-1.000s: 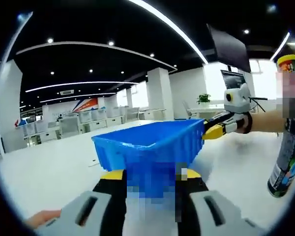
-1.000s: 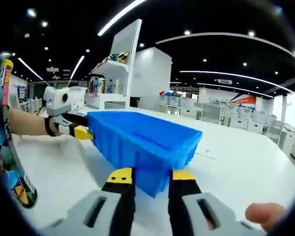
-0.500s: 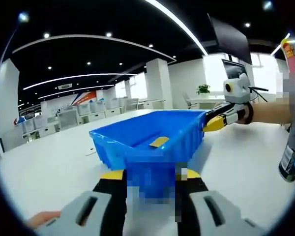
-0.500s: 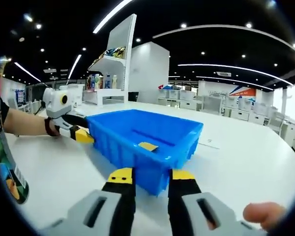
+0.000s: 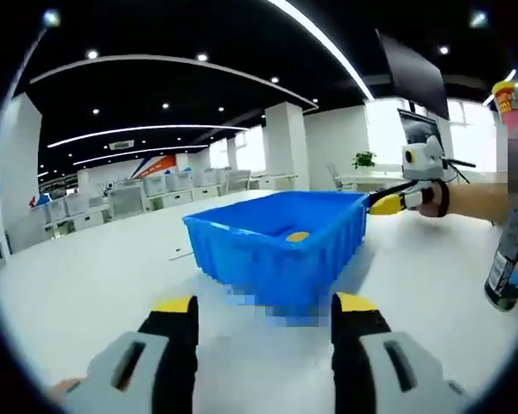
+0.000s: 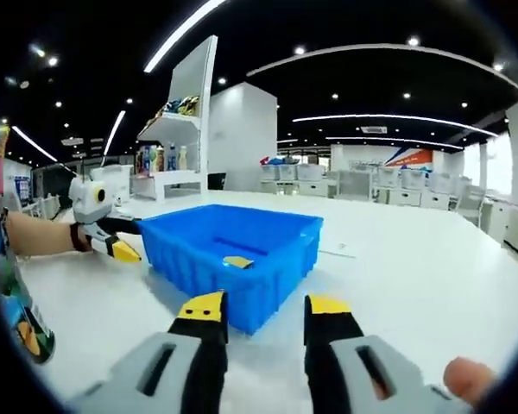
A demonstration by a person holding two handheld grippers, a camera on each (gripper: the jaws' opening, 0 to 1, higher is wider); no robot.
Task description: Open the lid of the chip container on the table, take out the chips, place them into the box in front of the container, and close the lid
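Blue plastic box point(image 5: 281, 246) sits on the white table point(image 5: 95, 285) with a yellow chip point(image 6: 238, 261) lying inside it. Left gripper point(image 5: 263, 315) and right gripper point(image 6: 263, 312) both hang just short of the box, jaws spread apart and holding nothing. Tall chip container point(image 5: 509, 198) stands upright beside the box, its lid on

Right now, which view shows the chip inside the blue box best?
The right gripper view: the chip lies flat and plain on the floor of the blue box. In the left gripper view the near wall hides most of the chip.
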